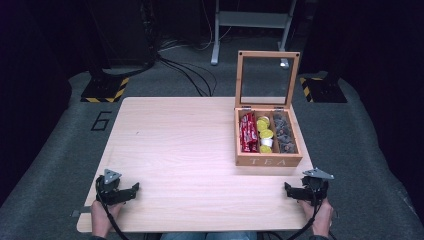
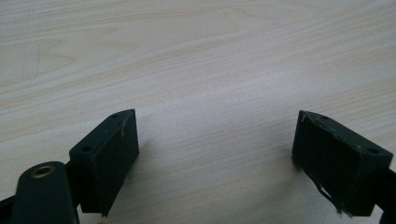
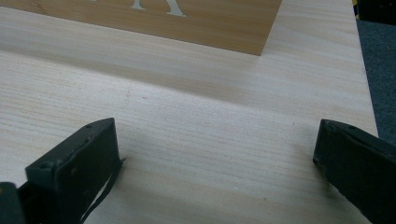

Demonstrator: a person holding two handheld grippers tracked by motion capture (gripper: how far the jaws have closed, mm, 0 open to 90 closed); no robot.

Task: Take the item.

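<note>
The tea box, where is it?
In the high view, the tea box stands open on the table's right side, just beyond the right gripper.

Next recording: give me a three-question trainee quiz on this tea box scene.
1. True or false: the lid of the tea box stands open.
2. Which compartment holds the red packets: A left, B middle, C right?
3. What lies between the jaws of the left gripper?

Key:
1. True.
2. A.
3. Nothing, just bare table; the right gripper is open and empty too.
</note>
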